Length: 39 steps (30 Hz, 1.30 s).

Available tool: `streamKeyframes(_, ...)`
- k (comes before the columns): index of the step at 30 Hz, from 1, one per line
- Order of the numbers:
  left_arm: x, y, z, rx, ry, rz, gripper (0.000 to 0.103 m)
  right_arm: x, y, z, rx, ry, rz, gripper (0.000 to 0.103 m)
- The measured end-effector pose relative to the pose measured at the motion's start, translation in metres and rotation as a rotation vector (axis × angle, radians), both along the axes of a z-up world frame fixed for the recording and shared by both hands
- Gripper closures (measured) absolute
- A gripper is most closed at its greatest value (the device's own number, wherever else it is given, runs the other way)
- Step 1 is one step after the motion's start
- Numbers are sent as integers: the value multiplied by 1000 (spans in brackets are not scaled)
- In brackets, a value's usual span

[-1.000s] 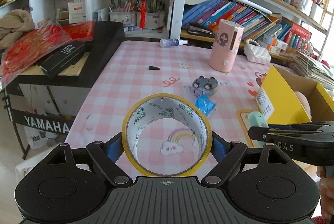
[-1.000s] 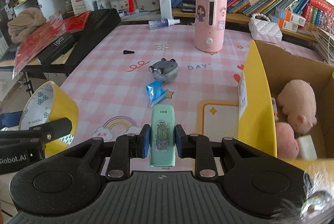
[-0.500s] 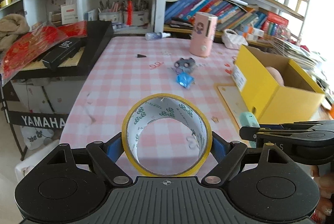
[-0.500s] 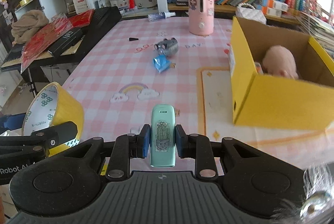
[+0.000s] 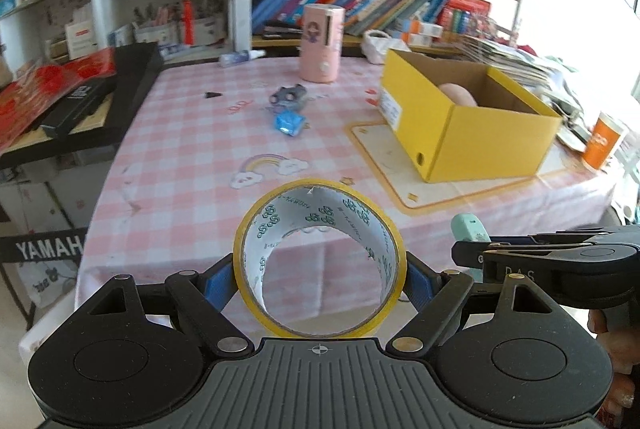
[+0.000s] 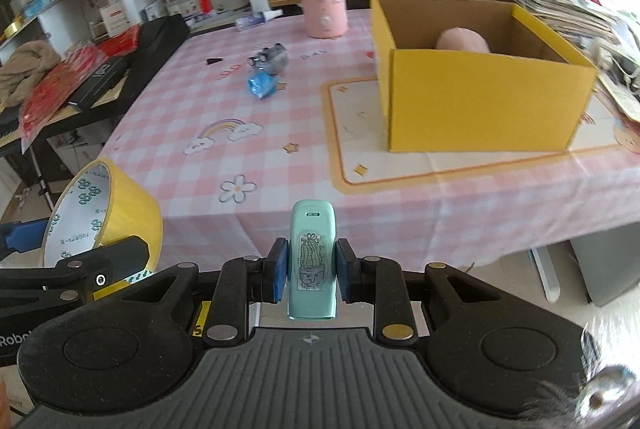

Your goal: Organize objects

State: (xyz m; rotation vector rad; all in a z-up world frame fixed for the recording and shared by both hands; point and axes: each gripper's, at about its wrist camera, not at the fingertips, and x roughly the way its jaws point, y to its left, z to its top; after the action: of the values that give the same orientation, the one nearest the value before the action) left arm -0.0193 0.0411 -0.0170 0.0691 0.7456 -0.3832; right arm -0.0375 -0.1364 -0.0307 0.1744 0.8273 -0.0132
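Inside yellow box (image 6: 480, 101), pink plush (image 6: 463, 40)

Crowded bookshelves (image 5: 360, 1) behind pink-checked table (image 5: 192, 149).

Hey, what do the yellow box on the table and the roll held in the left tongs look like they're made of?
Yellow box: likely cardboard, matte yellow outside, with plain brown inner walls and folded edges. Tape roll: apparently glossy yellow plastic packing tape wound on a core, whose white inside, printed with green logos, looks like paper or card.
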Motion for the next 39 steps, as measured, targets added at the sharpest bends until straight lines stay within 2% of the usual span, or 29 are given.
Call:
streamKeyframes(12,-6,-38,-3,6,9,-137,19,-29,-32,-4,-1,20,-131,80)
streamKeyframes(24,4,-94,-4,15,15,-246,19,-35,-82,-5,9,42,-236,80)
streamKeyframes(39,23,-149,-5,18,25,-286,19,-20,-136,-7,20,66,-275,80)
